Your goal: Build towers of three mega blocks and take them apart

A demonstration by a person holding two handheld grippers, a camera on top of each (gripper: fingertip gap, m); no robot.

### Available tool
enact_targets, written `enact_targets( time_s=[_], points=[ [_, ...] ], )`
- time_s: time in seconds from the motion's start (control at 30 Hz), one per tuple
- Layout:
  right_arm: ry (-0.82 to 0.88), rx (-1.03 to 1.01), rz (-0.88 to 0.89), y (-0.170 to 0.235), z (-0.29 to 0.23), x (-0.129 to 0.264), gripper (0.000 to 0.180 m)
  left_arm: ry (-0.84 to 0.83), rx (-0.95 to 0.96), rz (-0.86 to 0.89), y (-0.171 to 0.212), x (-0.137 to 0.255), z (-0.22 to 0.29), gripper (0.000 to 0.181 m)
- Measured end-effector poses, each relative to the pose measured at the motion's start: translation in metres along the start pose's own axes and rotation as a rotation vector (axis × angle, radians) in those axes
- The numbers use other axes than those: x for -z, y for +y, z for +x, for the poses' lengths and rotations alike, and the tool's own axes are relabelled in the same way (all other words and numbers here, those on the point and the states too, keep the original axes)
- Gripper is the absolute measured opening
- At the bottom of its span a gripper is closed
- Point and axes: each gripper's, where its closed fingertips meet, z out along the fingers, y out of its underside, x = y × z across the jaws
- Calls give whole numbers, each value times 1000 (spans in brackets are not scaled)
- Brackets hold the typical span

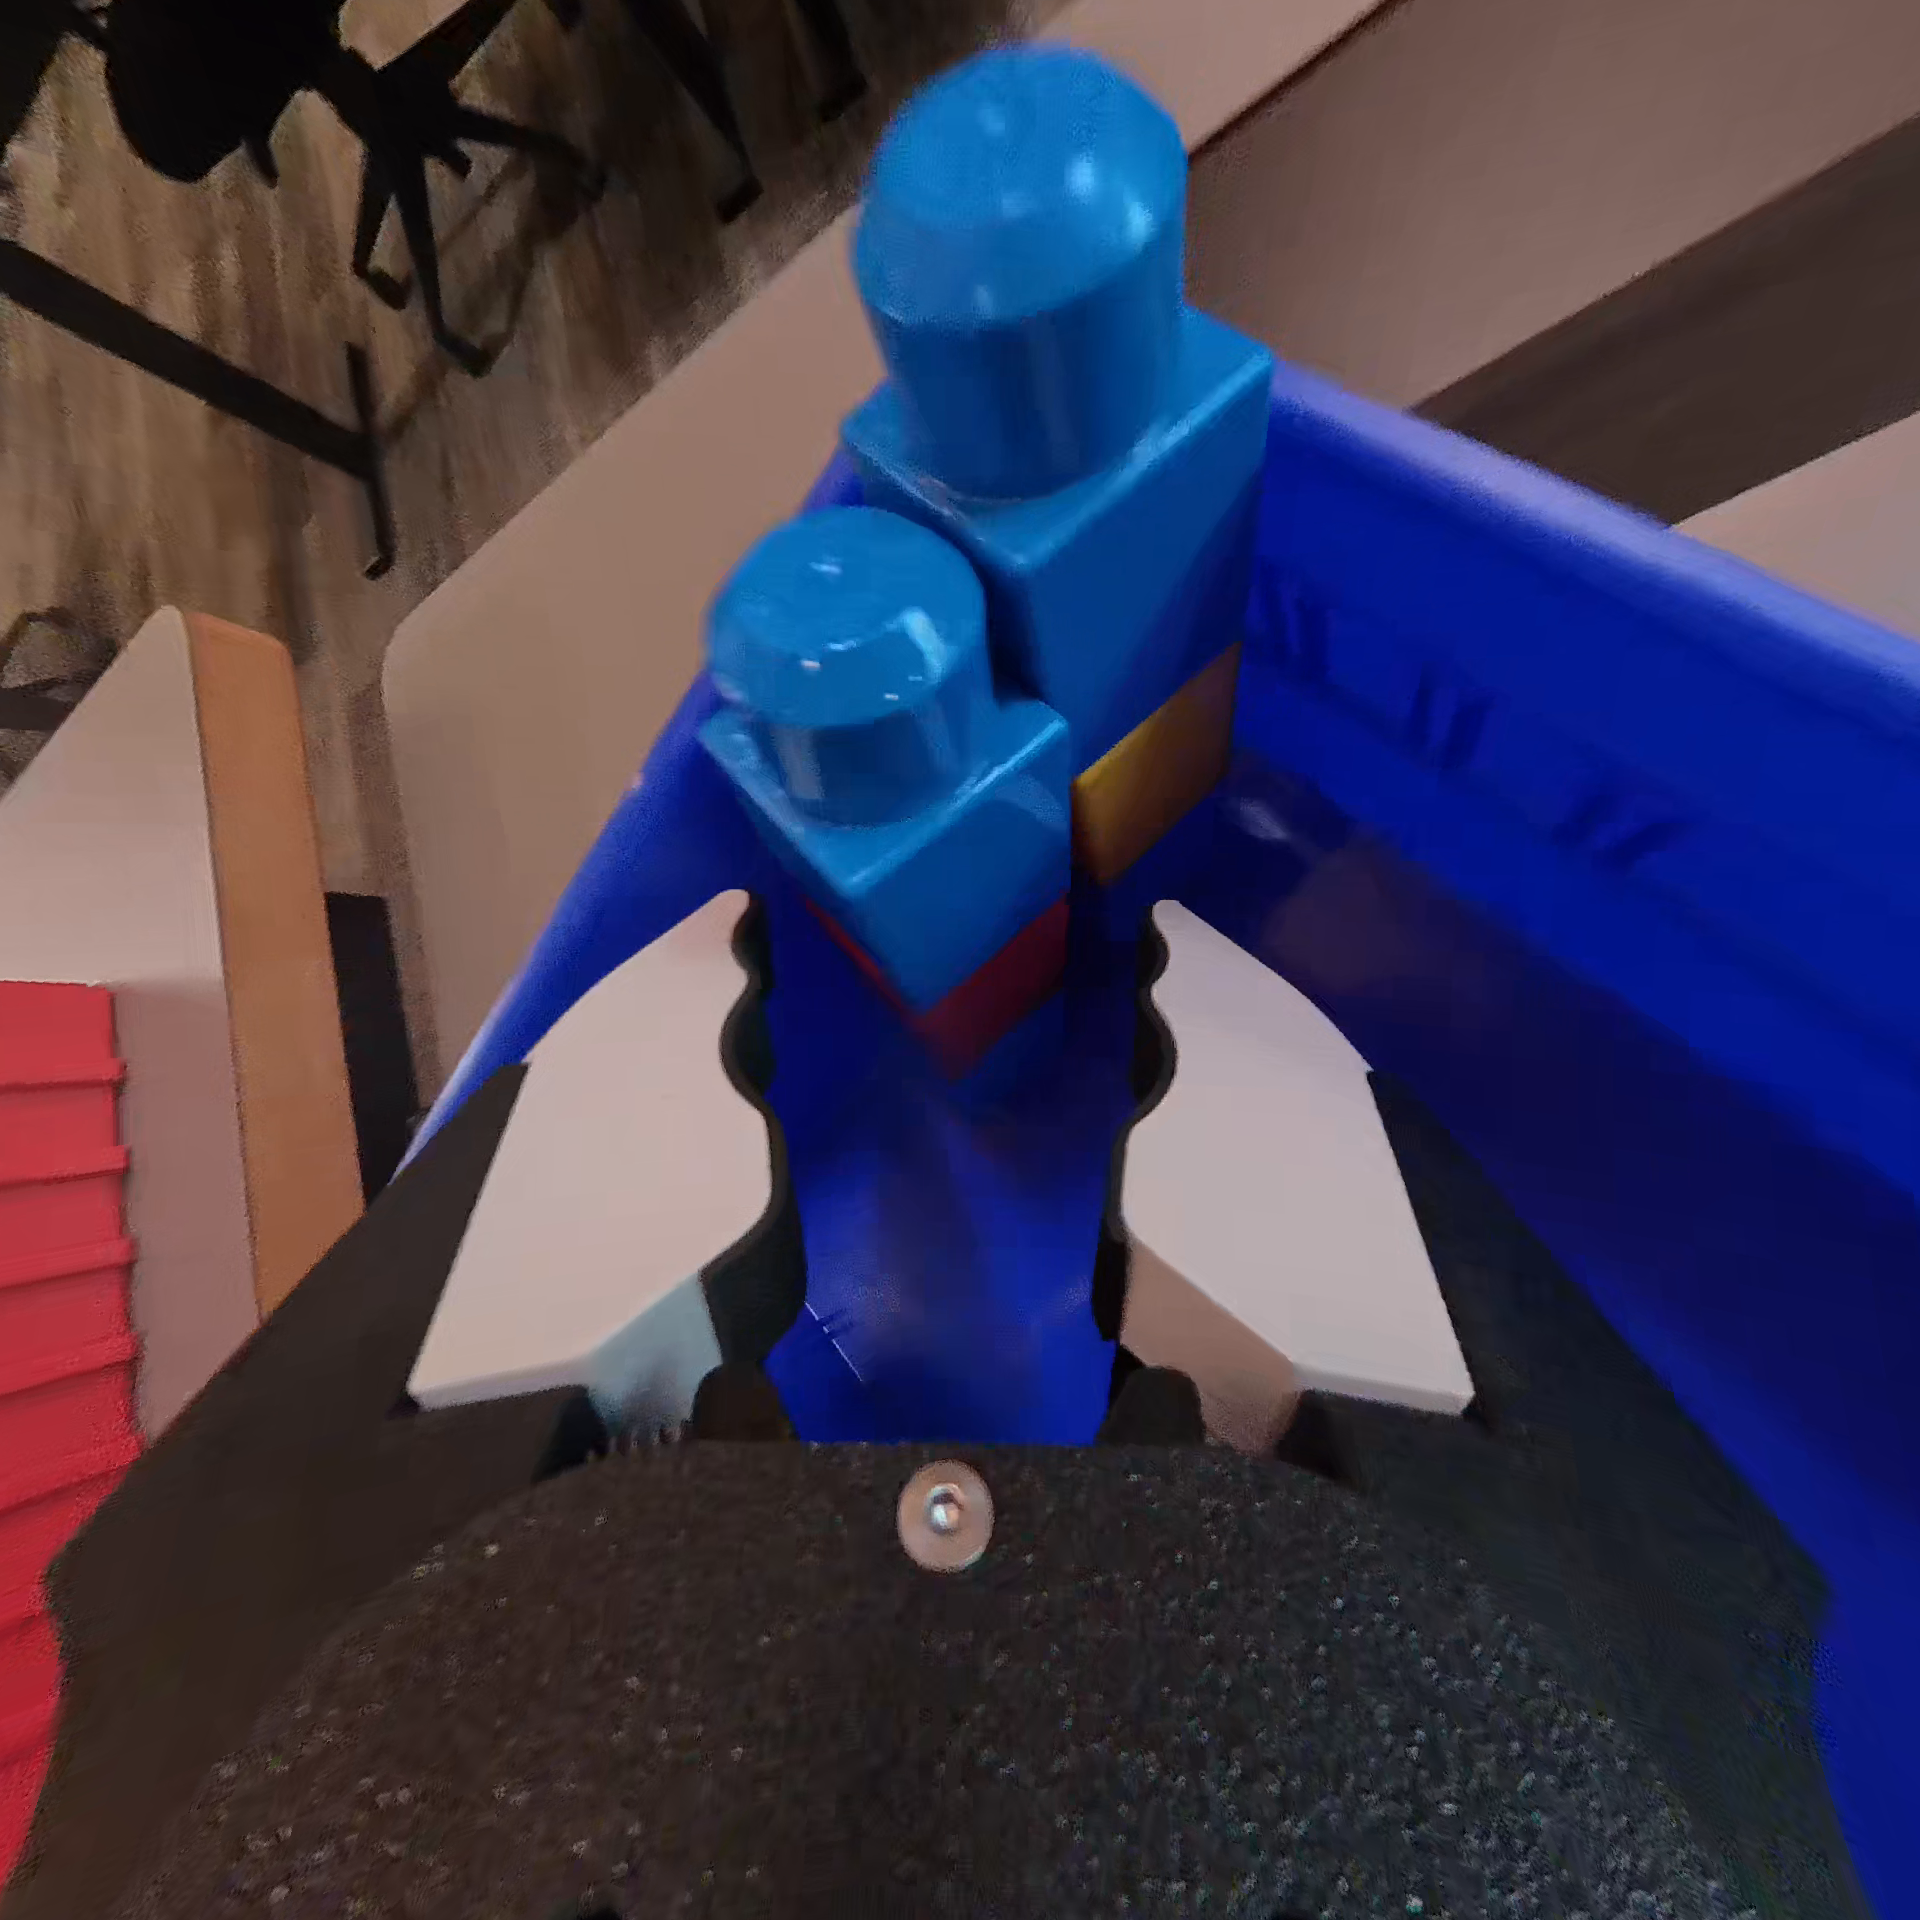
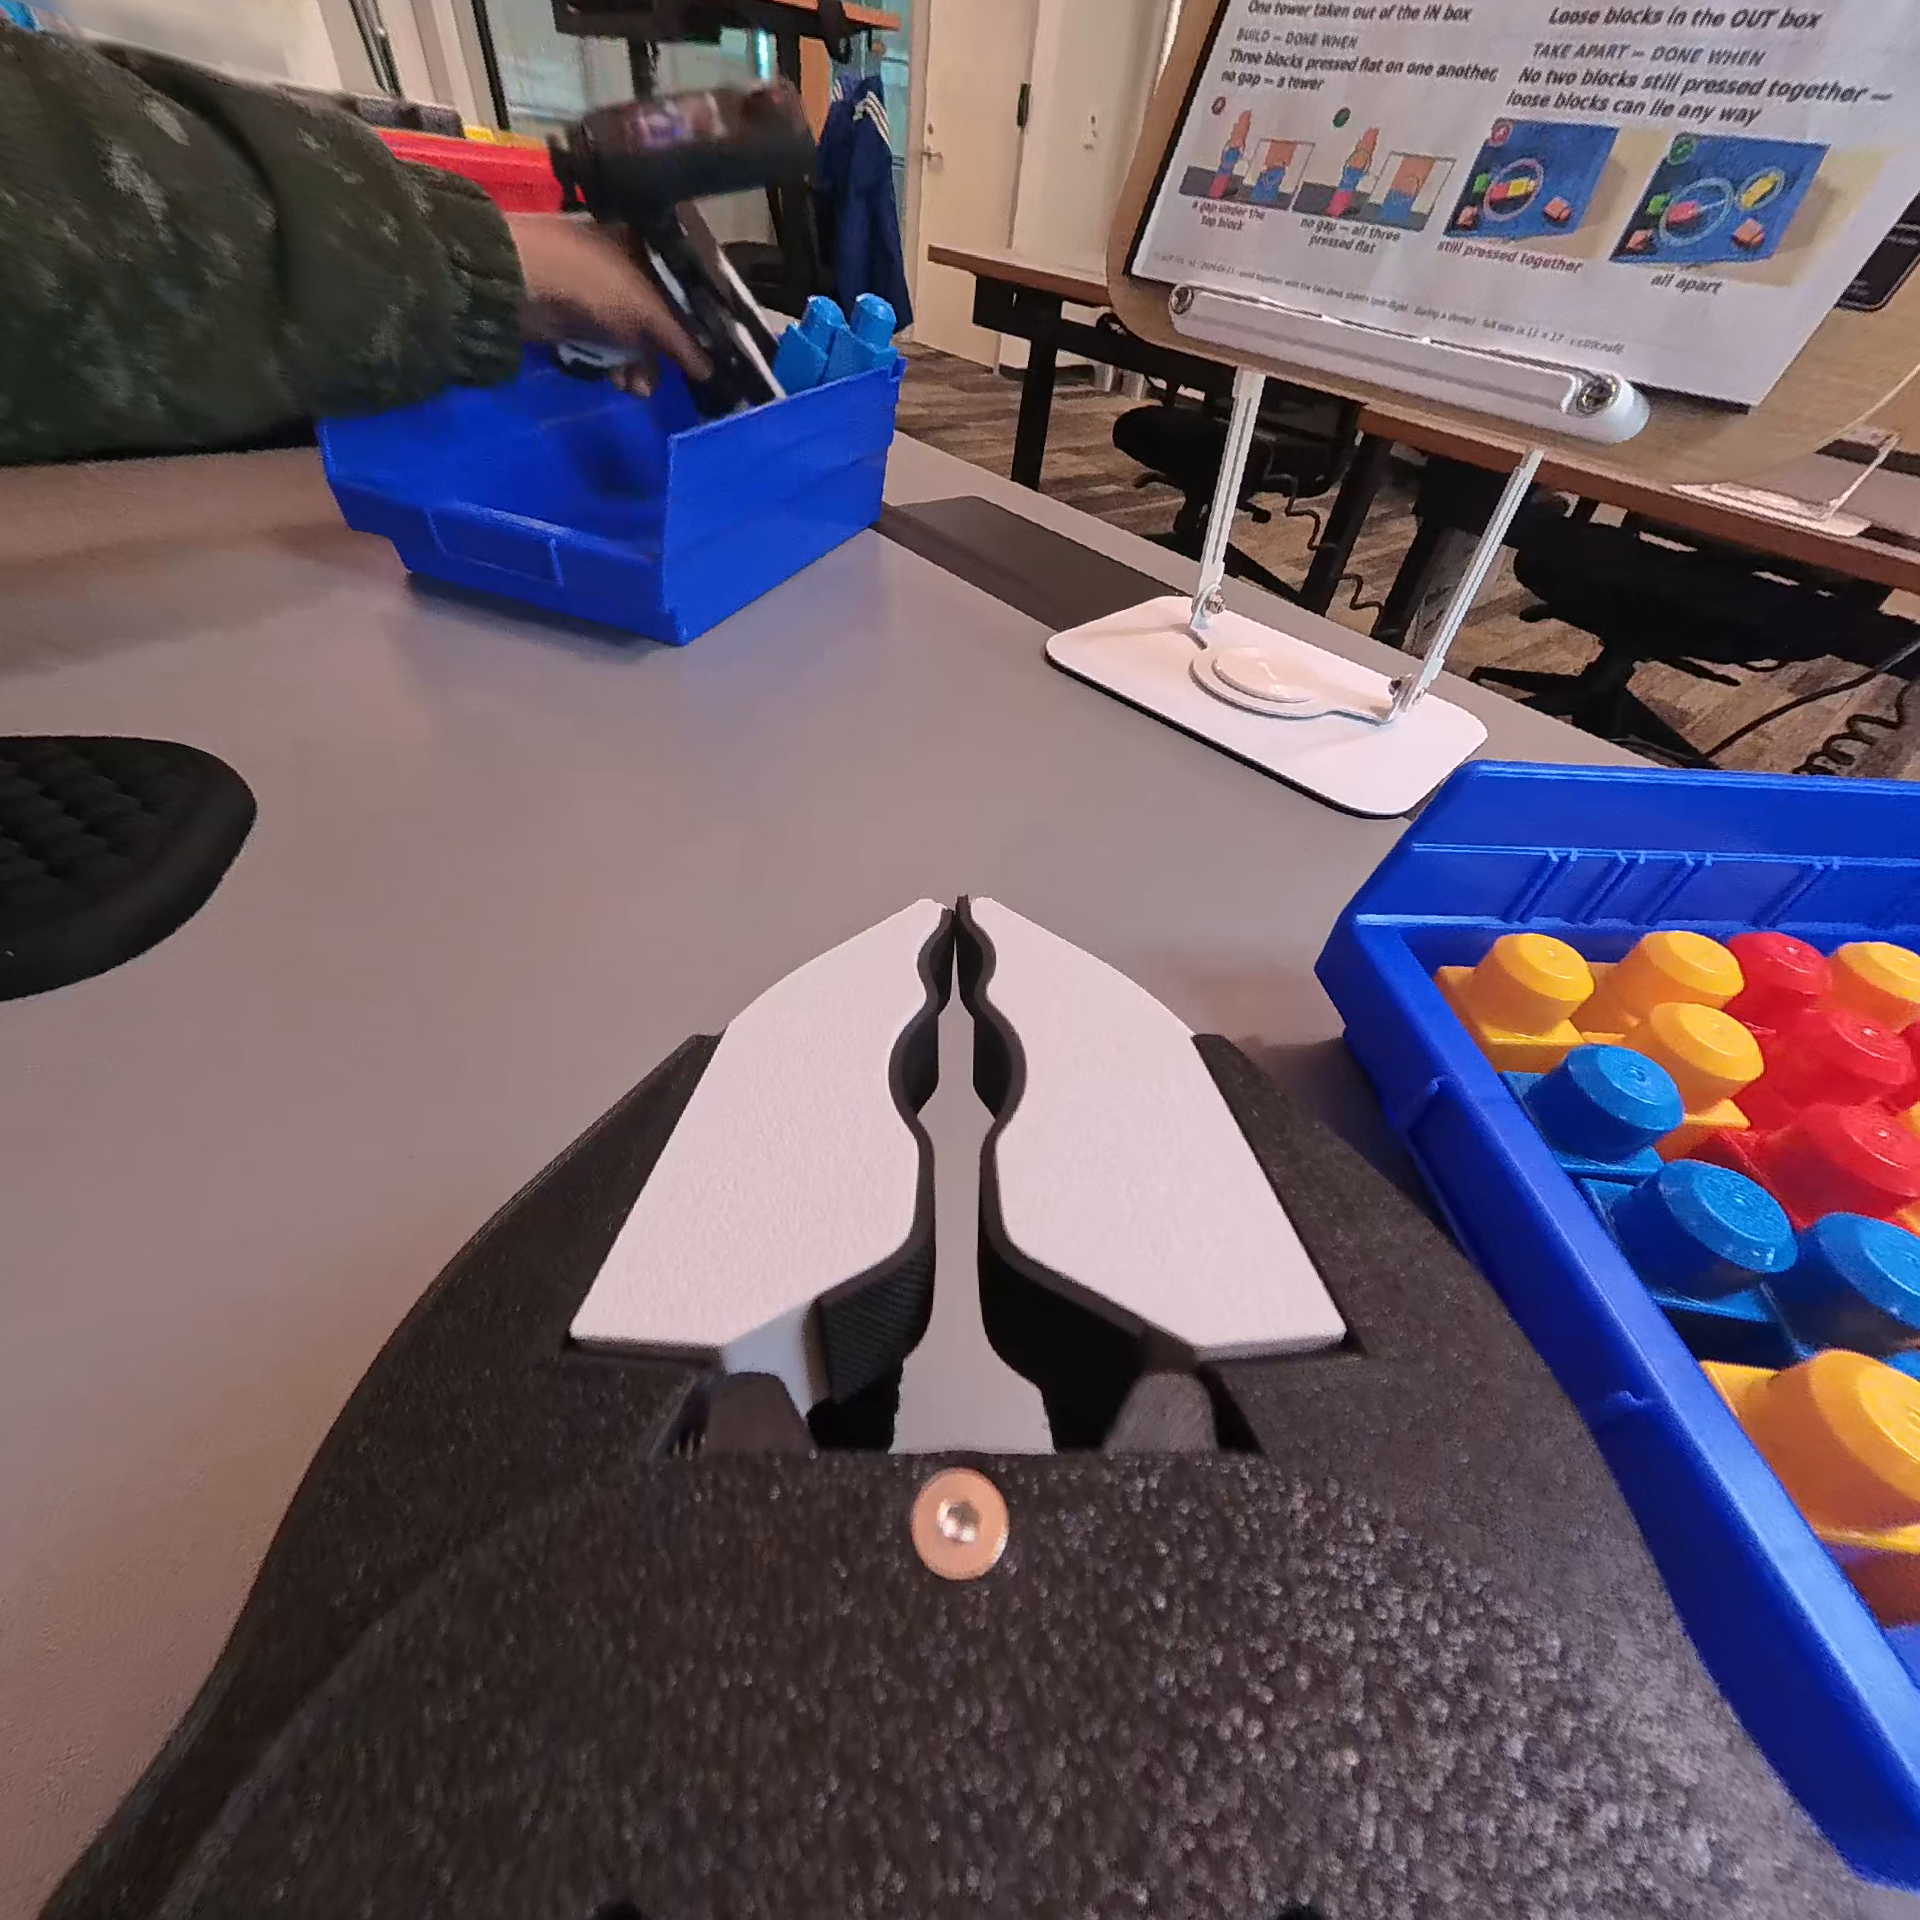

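Note:
In the left wrist view two block towers stand inside a blue bin (image 1: pixel 1558 644). The near tower has a blue block (image 1: pixel 894 790) on a red block (image 1: pixel 987 1003). The far tower has a blue block (image 1: pixel 1081 416) on a yellow block (image 1: pixel 1153 769). My left gripper (image 1: pixel 951 935) is open inside the bin, just short of the near tower, holding nothing. In the right wrist view my right gripper (image 2: pixel 958 914) is shut and empty, low over the grey table (image 2: pixel 623 831). The left gripper (image 2: pixel 707 322) shows far off in the far bin (image 2: pixel 623 509), by the blue tower tops (image 2: pixel 836 332).
A second blue bin (image 2: pixel 1455 1091) at the right holds several loose yellow, red and blue blocks (image 2: pixel 1704 1091). A white stand (image 2: pixel 1278 696) with an instruction sheet is behind it. A black pad (image 2: pixel 94 842) lies at the left. A person's green sleeve (image 2: pixel 208 249) reaches across. Red bins (image 1: pixel 52 1247) sit left. Spacing between my two grippers at the tips: around 60 cm.

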Motion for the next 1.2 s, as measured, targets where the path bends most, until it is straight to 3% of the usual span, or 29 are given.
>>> enact_targets(
  time_s=[0.1, 0.23, 0.43, 0.53, 0.6, 0.77, 0.9, 1.0, 1.03, 1.1, 1.2],
  points=[
    [3, 1, 2, 0, 1, 1, 0, -124, -34, -5, 2, -6, -6, 46],
    [1, -9, 10, -1, 2, 3, 0, -110, -23, -20, 2, 7, -4, 44],
    [-22, -20, 32, -7, -4, 2, 0, -128, -30, 220, -45, 98, 2, 44],
    [-46, -42, 45, -17, -14, -3, 4, -52, -80, 416, -72, 164, 50, 44],
    [-60, -42, 39, -29, -21, -11, 16, 14, -138, 529, -82, 204, 95, 44],
    [-83, 22, 45, -76, -48, -31, 41, 170, -298, 682, -80, 273, 220, 44],
    [-92, 55, 63, -104, -67, -53, 54, 221, -437, 697, -61, 292, 305, 43],
    [-132, 52, 1, -94, -82, -76, 61, 209, -498, 679, -47, 290, 340, 43],
    [-148, 55, -39, -84, -87, -83, 61, 199, -517, 673, -44, 287, 346, 43],
    [-191, 92, -100, -64, -95, -90, 37, 186, -550, 655, -38, 281, 352, 44],
    [-270, 116, -81, -57, -94, -85, 37, 267, -592, 728, -34, 283, 361, 44]
  ],
)
